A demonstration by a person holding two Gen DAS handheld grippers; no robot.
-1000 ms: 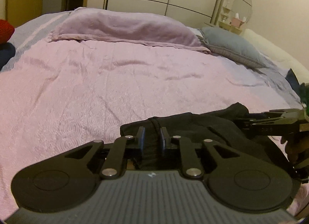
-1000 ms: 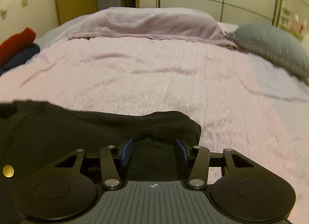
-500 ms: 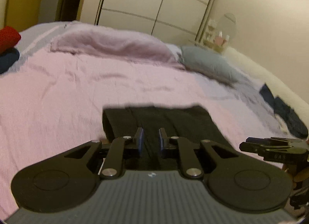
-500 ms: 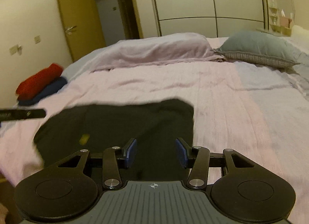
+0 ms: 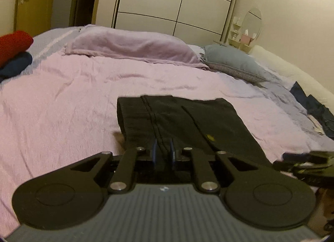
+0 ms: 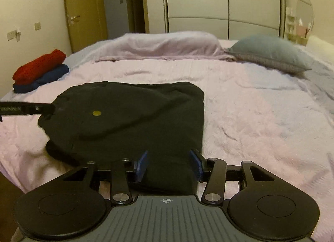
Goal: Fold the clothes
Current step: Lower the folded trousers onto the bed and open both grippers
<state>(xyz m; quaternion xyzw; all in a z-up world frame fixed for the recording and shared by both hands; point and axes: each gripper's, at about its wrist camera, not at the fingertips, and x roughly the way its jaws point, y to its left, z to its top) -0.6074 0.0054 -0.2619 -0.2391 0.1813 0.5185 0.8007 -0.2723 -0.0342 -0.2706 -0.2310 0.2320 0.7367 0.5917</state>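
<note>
Since a second ago we note both claws drawn back toward the near edge of the bed, and the black garment (image 5: 183, 121), then bunched, now lies stretched flat. Left claw (image 5: 163, 154): jaws nearly together, pinching the garment's stitched seam at its near edge; we read it as gripping the cloth. Right claw (image 6: 168, 164): jaws stand wide, with a thick fold of the black garment (image 6: 129, 114) filling the gap between the blue pads (image 6: 142, 162); we cannot tell whether they press on it. In the right wrist view the left claw's tip (image 6: 44, 108) meets the garment's left edge. A small yellow dot (image 6: 96, 113) shows on the cloth. The garment rests on the pink bedspread (image 5: 62, 100), close to the bed's near edge. Farther out: a mauve pillow (image 5: 133, 45) and a grey-blue pillow (image 5: 231, 60) at the far side, a red folded item (image 6: 39, 65) stacked on a navy one (image 6: 41, 79) far left, dark clothes (image 5: 313, 106) at the right edge.
</note>
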